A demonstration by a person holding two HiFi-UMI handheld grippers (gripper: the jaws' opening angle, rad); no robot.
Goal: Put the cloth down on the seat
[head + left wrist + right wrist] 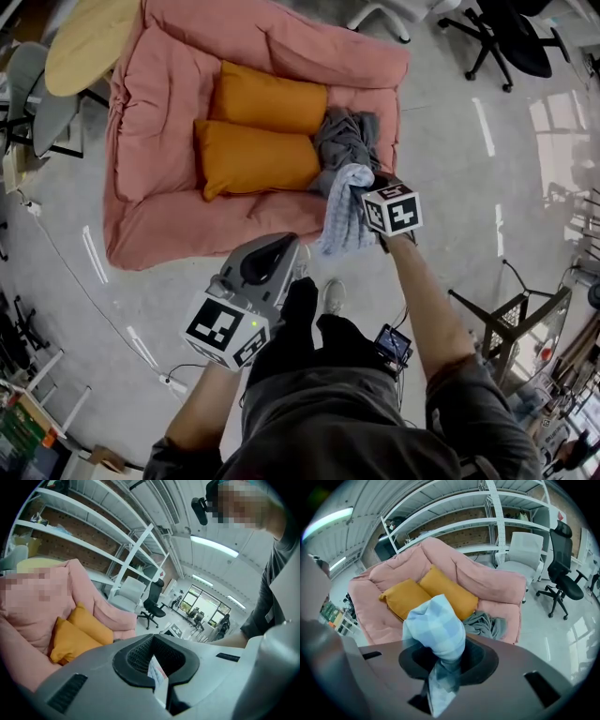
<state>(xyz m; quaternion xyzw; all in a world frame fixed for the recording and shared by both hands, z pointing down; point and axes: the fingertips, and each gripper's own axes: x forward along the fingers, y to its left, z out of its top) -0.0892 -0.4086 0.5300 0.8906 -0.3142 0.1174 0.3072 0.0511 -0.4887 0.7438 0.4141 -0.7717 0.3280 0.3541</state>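
Observation:
A light blue checked cloth (pixel 345 220) hangs from my right gripper (pixel 363 193), which is shut on it just in front of the pink sofa seat (pixel 178 230). In the right gripper view the cloth (pixel 436 630) bunches up out of the jaw opening, with a tail trailing below. A grey cloth (pixel 345 141) lies crumpled on the seat's right side, beside two orange cushions (pixel 258 155). My left gripper (pixel 267 261) is held low near the person's body, away from the sofa. Its jaws are hidden by its own housing (pixel 157 667).
A round wooden tabletop (pixel 89 42) stands left of the sofa. Black office chairs (pixel 506 37) are at the back right and a metal stand (pixel 511 323) at the right. A cable (pixel 94 300) runs over the floor. The person's shoe (pixel 330 295) is close to the sofa front.

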